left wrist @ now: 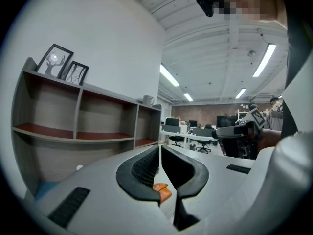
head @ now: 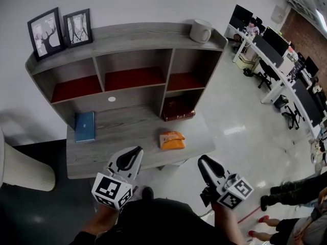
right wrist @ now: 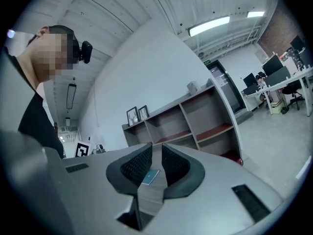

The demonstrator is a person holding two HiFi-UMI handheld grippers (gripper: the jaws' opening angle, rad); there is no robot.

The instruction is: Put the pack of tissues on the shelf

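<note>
In an open office, a grey shelf rises over a grey surface. The left tool and right tool hover at its near edge, both closed and empty. The orange pack of tissues lies on the surface ahead, between them, touching neither.

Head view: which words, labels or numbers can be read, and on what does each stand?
No text is readable.
On the pack of tissues: print too blurred.
On the blue book: cover too small.
Cubes of left gripper and right gripper: square markers only, no letters.
</note>
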